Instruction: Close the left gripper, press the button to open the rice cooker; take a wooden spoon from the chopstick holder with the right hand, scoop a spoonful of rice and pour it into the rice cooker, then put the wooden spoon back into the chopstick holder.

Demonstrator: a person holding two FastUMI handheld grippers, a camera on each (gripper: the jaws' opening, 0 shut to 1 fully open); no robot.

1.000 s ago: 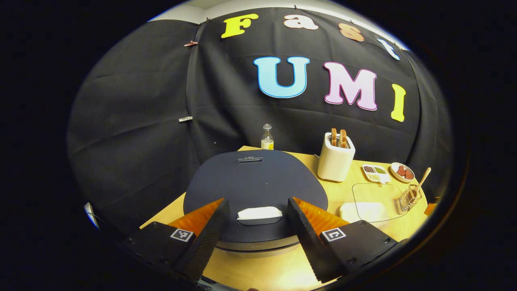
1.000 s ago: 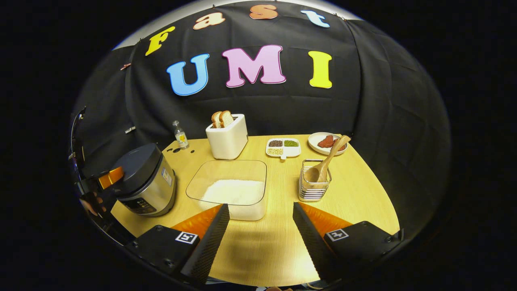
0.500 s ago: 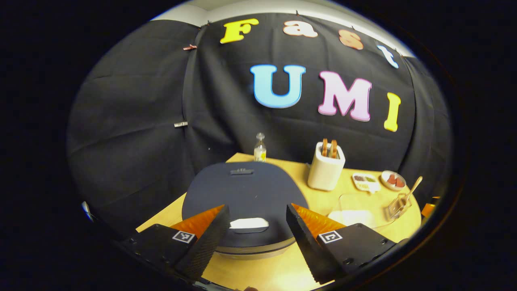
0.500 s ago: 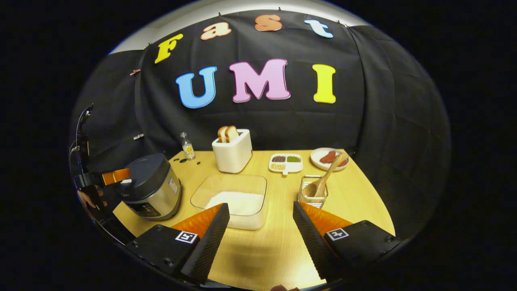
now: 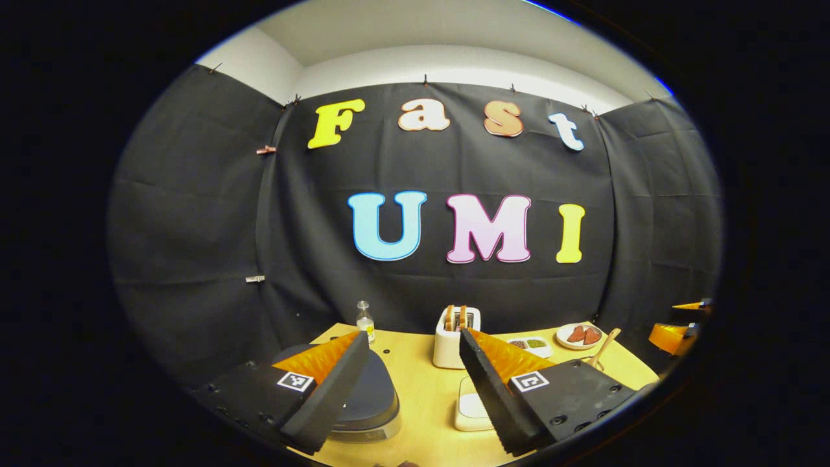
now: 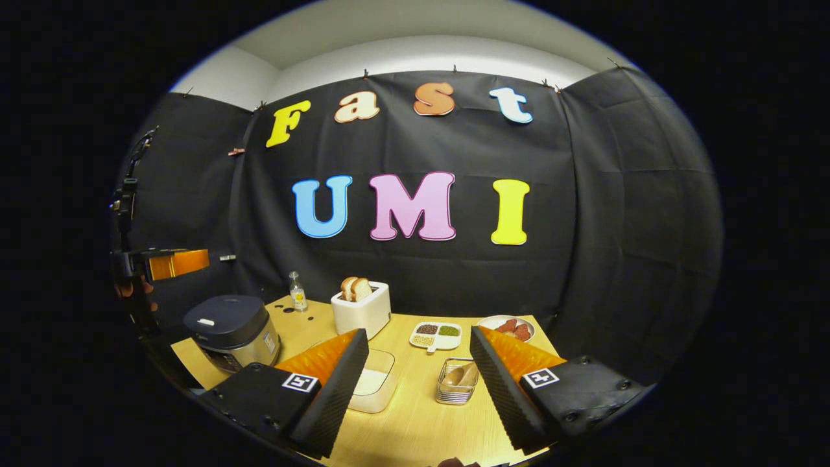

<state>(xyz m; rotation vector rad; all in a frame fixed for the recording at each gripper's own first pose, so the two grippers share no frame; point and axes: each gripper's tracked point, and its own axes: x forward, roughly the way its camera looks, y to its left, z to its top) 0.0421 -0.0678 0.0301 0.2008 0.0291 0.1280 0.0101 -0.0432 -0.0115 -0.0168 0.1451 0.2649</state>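
The rice cooker (image 6: pixel 230 327) stands at the table's left end, its dark lid down and a small white button (image 6: pixel 206 322) on the lid's front. In the left gripper view the rice cooker (image 5: pixel 379 395) lies low, partly behind my left finger. My left gripper (image 5: pixel 412 337) is open and well above and behind the cooker; in the right gripper view the left gripper (image 6: pixel 170 263) hangs above the cooker, held by a hand. The wooden spoon (image 6: pixel 459 374) rests in the wire chopstick holder (image 6: pixel 456 389). My right gripper (image 6: pixel 418 332) is open and empty, short of the holder. The clear rice container (image 6: pixel 376 387) sits mid-table.
A white toaster (image 6: pixel 361 308) with bread, a small bottle (image 6: pixel 297 295), a divided dish of beans (image 6: pixel 436 335) and a plate (image 6: pixel 506 326) line the table's far side. The black cloth wall rises right behind the table.
Both grippers have drawn back and up from the table. The left one, just above the cooker's lid and button a second ago, is now higher and farther from it. Both stay open.
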